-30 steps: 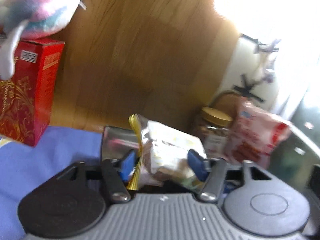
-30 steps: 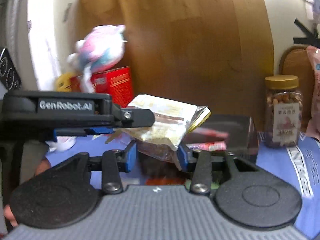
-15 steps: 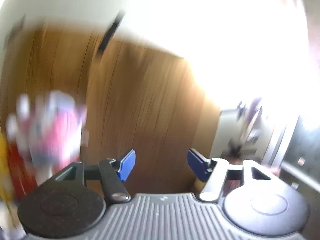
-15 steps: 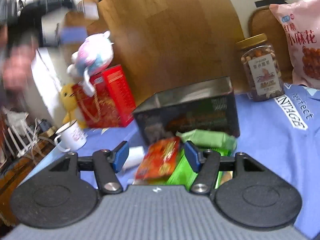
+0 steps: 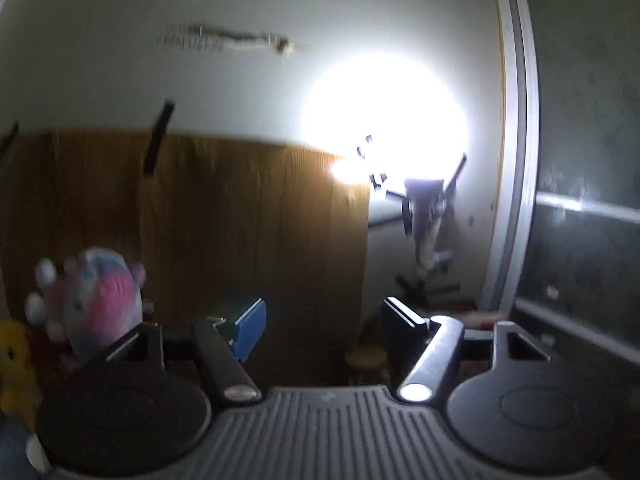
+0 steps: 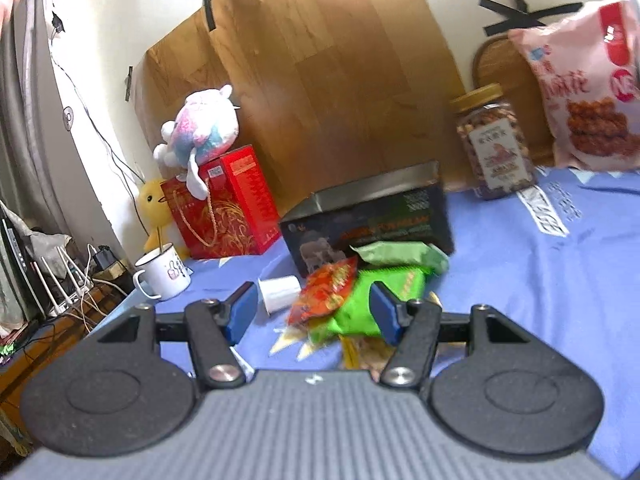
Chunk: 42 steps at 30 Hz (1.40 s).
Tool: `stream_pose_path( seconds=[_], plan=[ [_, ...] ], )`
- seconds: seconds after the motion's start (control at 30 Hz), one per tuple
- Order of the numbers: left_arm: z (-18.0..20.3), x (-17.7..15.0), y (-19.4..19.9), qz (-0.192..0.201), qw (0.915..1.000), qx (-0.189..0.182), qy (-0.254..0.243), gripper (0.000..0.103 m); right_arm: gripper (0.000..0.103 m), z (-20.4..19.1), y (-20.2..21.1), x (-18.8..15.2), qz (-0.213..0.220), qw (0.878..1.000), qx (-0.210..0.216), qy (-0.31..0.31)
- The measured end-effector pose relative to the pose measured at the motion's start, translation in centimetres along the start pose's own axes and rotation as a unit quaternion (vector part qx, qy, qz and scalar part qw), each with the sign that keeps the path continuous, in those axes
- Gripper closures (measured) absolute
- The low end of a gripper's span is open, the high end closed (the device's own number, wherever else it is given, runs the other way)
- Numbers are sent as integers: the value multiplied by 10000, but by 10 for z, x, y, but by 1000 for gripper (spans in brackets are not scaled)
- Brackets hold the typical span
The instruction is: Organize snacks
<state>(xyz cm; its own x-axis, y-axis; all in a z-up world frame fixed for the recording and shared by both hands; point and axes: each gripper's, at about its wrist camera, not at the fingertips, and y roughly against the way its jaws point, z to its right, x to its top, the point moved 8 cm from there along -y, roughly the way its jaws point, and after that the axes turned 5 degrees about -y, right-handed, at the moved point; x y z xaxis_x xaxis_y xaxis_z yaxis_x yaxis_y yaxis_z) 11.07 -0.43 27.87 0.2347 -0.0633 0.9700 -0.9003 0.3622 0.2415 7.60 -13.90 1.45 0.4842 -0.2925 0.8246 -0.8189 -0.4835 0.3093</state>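
In the right wrist view, a pile of snack packets lies on the blue cloth: a red-orange packet, a bright green packet and a darker green one. Behind them stands an open dark box. My right gripper is open and empty, just short of the pile. My left gripper is open and empty, raised and pointing at the wall and wooden board; no snacks show between its fingers.
A nut jar and a pink snack bag stand at the back right. A red gift box with a plush toy, a white mug and a small white cup are on the left.
Both grippers let go of the clear-wrapped snack they held together a second ago. The left gripper swung upward to face the wall. The right gripper pulled back and opened wider.
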Motion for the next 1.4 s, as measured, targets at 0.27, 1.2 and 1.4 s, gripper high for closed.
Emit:
stream_pose_path(
  seconds=[0.27,1.2,1.4],
  plan=[
    [-25,-242,-72,-1629,9732,-605,1509,38,39,34,-3,-20,-201,9981,-459,-367],
    [14,-278,-112,-2369,9535,-1422,1208,60,57,12,-54,-29,-585,9731,-1363,1763],
    [0,-265,-90,-2200,9658,-1047,883,60,57,-17,-39,-38,-583,9834,-889,1468]
  ],
)
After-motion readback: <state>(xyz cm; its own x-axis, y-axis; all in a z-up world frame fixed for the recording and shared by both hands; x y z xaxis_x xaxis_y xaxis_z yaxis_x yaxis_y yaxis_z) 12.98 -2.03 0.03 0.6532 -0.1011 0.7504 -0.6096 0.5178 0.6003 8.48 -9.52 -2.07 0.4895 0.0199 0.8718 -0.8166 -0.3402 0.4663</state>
